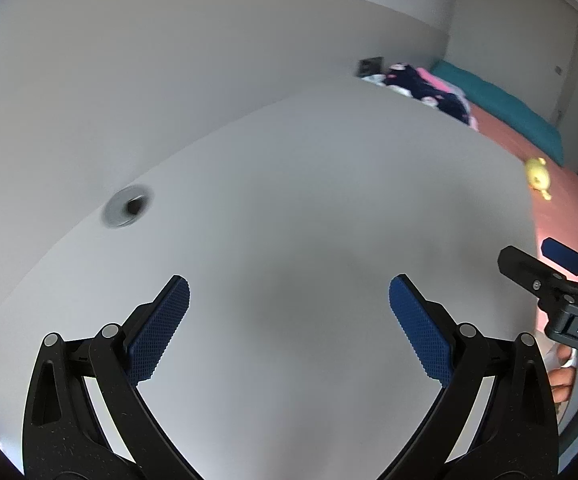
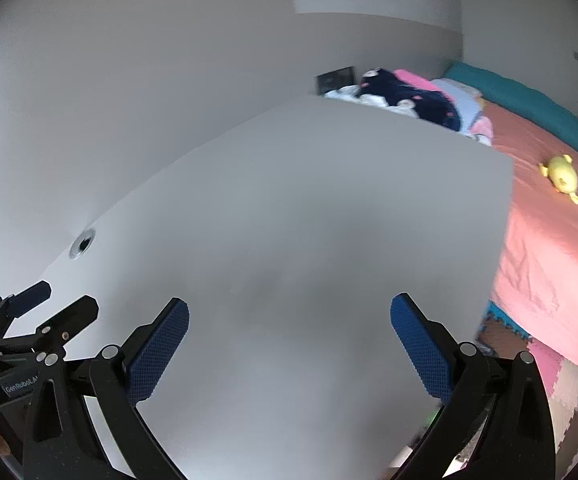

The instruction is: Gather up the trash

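Note:
No piece of trash shows in either view. My left gripper [image 1: 289, 296] hangs open over the bare white desk [image 1: 289, 184], its blue pads wide apart with nothing between them. My right gripper [image 2: 289, 320] is open too, over the same desk [image 2: 297, 208], and it holds nothing. In the left wrist view the right gripper [image 1: 529, 258] pokes in at the right edge, with a hand [image 1: 561, 380] below it. In the right wrist view the left gripper [image 2: 55, 300] shows at the lower left.
A round cable hole [image 1: 127, 206] [image 2: 82, 243] sits near the desk's far left edge, by the white wall. Right of the desk is a bed with a pink sheet [image 2: 549, 248], a yellow plush toy [image 2: 561, 172], dark clothes [image 2: 409, 96] and a teal pillow [image 2: 529, 104]. Foam floor mats [image 2: 569, 392] lie below.

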The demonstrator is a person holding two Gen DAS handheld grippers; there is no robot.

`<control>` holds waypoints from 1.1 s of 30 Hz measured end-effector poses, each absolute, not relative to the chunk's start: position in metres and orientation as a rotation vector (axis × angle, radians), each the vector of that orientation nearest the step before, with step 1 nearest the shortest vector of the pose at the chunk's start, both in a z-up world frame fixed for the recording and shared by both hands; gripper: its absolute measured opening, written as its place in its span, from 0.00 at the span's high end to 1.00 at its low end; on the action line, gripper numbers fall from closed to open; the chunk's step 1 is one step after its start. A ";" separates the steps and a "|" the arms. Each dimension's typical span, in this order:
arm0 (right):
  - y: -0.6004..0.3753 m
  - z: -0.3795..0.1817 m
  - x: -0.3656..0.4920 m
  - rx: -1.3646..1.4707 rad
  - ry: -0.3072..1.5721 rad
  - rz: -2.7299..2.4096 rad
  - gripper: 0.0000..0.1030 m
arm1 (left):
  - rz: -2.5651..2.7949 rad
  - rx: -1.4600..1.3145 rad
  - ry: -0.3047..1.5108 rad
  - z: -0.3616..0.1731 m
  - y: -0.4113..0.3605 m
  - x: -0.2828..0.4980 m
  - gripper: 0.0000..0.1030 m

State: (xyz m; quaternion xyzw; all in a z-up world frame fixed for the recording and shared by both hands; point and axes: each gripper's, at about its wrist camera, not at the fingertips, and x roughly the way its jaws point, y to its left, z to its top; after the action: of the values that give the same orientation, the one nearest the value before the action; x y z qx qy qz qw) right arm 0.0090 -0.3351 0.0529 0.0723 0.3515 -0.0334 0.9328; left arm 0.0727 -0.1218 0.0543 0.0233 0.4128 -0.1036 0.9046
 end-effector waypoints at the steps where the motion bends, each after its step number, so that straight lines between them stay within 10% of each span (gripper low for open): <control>1: -0.327 0.051 0.009 0.143 0.722 -0.060 0.02 | -0.204 0.044 0.857 0.053 -0.113 0.070 0.06; 33: -0.177 -0.012 -0.006 0.037 0.823 0.029 0.02 | -0.039 -0.069 0.934 -0.005 0.036 0.012 0.06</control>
State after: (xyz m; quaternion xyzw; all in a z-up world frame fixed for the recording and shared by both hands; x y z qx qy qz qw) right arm -0.0055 -0.1766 -0.0125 0.0181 0.3998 0.0142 0.9163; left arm 0.0118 0.0362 -0.0049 -0.0333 0.4501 -0.0187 0.8922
